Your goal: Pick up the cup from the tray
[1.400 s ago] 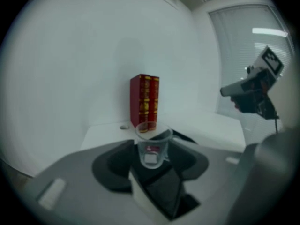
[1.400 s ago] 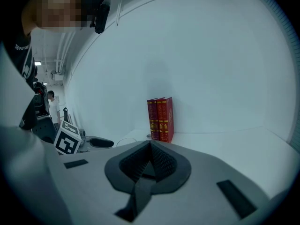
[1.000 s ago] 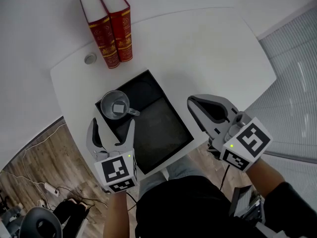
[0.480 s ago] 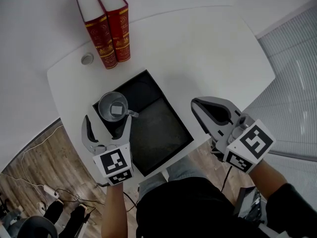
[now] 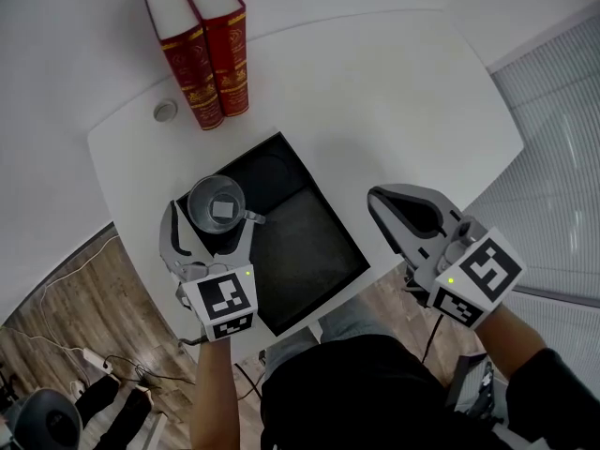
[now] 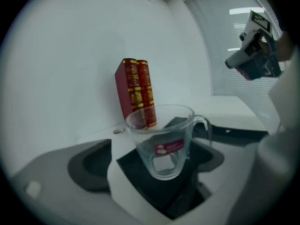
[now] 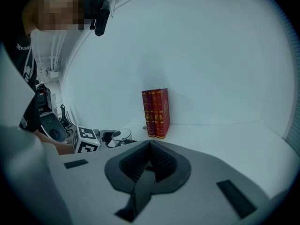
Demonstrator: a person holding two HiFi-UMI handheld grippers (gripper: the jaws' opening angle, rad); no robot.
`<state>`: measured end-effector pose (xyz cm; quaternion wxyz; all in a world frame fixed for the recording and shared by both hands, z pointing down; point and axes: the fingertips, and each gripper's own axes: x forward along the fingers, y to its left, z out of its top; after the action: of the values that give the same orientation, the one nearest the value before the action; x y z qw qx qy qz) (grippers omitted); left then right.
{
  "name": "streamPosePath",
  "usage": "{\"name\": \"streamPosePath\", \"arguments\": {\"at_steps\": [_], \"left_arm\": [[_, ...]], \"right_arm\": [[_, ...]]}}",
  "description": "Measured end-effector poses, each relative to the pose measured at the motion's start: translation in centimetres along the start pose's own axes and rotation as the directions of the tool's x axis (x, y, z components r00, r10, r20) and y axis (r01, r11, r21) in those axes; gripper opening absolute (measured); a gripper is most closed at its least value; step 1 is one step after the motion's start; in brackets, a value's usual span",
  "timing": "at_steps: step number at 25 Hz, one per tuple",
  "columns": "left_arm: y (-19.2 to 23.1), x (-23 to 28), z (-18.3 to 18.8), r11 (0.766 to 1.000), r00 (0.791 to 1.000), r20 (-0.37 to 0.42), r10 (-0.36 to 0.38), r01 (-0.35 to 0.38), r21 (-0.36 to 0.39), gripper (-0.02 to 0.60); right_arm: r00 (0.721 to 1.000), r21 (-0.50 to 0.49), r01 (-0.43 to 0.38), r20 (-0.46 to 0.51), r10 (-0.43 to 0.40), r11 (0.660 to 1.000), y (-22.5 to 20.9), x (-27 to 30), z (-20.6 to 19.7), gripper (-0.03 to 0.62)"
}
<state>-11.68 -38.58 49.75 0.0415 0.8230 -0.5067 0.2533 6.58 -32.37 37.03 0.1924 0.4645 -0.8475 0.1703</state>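
Note:
A clear glass cup [image 5: 217, 204] with a handle stands upright in the far left corner of the black tray [image 5: 305, 247]. My left gripper [image 5: 210, 223] is open, one jaw on each side of the cup. In the left gripper view the cup [image 6: 161, 142] sits between the grey pads, and no pad presses on the glass. The handle points toward the right jaw. These jaws have just been opening wide and then closing a little. My right gripper [image 5: 380, 201] hovers right of the tray, shut with nothing in it [image 7: 151, 144].
The tray lies on a white rounded table [image 5: 394, 92], close to its near edge. Two red books [image 5: 197, 50] stand upright at the back left, with a small round grommet [image 5: 166, 112] beside them. Wooden floor and cables lie below left.
My left gripper has moved forward and a little down, so its jaws now flank the cup instead of sitting short of it. The right gripper has stayed in place.

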Motion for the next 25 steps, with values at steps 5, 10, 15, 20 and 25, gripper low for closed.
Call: {"name": "streamPosePath", "arguments": {"at_steps": [5, 10, 15, 20, 25], "left_arm": [[-0.8, 0.9, 0.3, 0.993, 0.998, 0.006, -0.069, 0.068, 0.098, 0.514], [-1.5, 1.4, 0.9, 0.966, 0.977, 0.037, -0.211, 0.203, 0.161, 0.514], [-2.8, 1.9, 1.9, 0.893, 0.917, 0.062, -0.393, 0.365, 0.262, 0.496], [-3.5, 2.0, 1.9, 0.806, 0.84, 0.059, -0.539, 0.494, 0.325, 0.465], [-3.6, 2.1, 1.8, 0.799, 0.834, 0.066, -0.548, 0.498, 0.338, 0.466]], "right_arm": [[1.0, 0.008, -0.005, 0.001, 0.005, 1.0, -0.2, 0.3, 0.0, 0.014], [1.0, 0.017, -0.007, -0.001, 0.007, 1.0, -0.6, 0.5, -0.1, 0.014], [1.0, 0.027, -0.007, -0.001, 0.007, 1.0, -0.9, 0.6, -0.3, 0.014], [1.0, 0.031, -0.004, -0.006, 0.004, 1.0, -1.3, 0.6, -0.5, 0.014], [1.0, 0.042, -0.002, -0.001, 0.002, 0.999, -1.6, 0.5, -0.7, 0.014]]}}
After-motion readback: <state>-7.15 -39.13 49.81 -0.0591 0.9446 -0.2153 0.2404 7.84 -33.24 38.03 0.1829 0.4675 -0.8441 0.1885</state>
